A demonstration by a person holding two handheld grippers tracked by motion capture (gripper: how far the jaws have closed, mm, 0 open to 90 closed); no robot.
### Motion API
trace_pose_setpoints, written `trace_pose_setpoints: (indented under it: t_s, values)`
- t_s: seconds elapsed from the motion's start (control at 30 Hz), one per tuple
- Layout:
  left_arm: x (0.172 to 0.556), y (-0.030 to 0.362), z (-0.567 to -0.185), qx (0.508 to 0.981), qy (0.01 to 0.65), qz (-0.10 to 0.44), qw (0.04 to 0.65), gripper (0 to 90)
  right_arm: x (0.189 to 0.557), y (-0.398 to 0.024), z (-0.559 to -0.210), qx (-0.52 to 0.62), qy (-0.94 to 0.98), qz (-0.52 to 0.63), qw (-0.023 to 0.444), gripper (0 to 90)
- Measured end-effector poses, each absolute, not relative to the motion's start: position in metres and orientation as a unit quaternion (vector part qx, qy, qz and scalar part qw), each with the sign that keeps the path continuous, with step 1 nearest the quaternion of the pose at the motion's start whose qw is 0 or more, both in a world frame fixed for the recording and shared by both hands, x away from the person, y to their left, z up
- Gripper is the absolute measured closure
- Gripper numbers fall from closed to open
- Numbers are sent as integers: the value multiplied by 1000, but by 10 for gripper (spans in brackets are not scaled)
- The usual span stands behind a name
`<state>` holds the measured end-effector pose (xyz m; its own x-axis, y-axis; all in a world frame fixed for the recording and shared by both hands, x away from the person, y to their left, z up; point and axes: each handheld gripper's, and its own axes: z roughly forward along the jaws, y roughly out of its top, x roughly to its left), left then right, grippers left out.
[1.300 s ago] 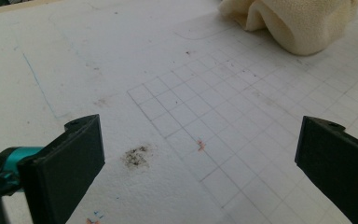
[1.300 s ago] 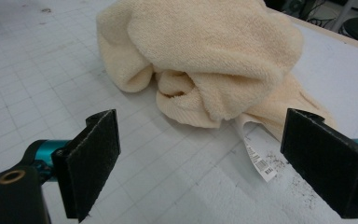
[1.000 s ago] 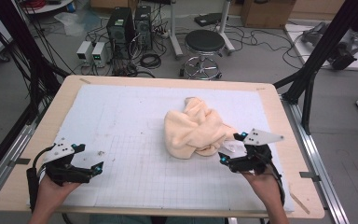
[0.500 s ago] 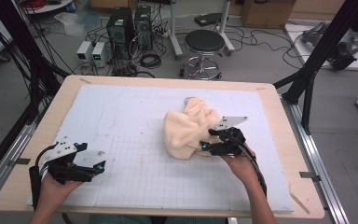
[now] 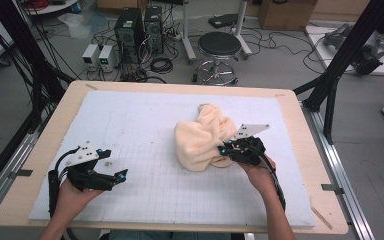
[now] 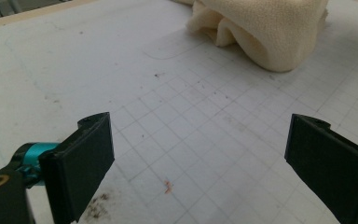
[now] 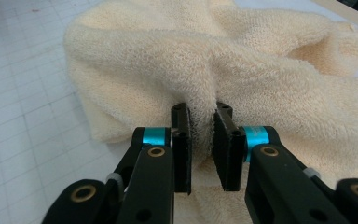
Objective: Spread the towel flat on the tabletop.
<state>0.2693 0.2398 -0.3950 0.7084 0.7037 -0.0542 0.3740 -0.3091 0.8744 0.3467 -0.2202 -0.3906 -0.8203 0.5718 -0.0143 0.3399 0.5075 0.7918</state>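
Up close, the right gripper had its 2 jaws pinched on a raised fold of the cream towel, having just been closing, terry pressed between the pads. Towel lay crumpled on the white gridded mat, right of centre. Left gripper hung over bare grid at the mat's near-left, jaws spread wide with nothing between them, well apart from the towel.

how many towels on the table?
1. The cream towel lies crumpled right of the white mat's centre, with the right gripper pinching a fold of it. Nothing shows whether its folds hide another.
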Motion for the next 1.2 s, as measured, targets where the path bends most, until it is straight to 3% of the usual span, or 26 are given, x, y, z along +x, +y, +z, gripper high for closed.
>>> trace_pose_setpoints:
  t_s: [0.27, 0.77, 1.03, 1.2]
  values:
    - [288, 207, -382, 810, 294, 150, 485, 222, 340, -225, -380, 257, 857, 426, 134, 804]
    - [356, 136, -363, 819, 271, 86, 499, 260, 337, -240, -363, 247, 861, 424, 131, 800]
    - [401, 91, -368, 840, 269, 58, 468, 294, 344, -246, -364, 248, 861, 426, 129, 799]
    - [415, 72, -387, 854, 276, 39, 440, 435, 349, -251, -367, 253, 860, 426, 122, 798]
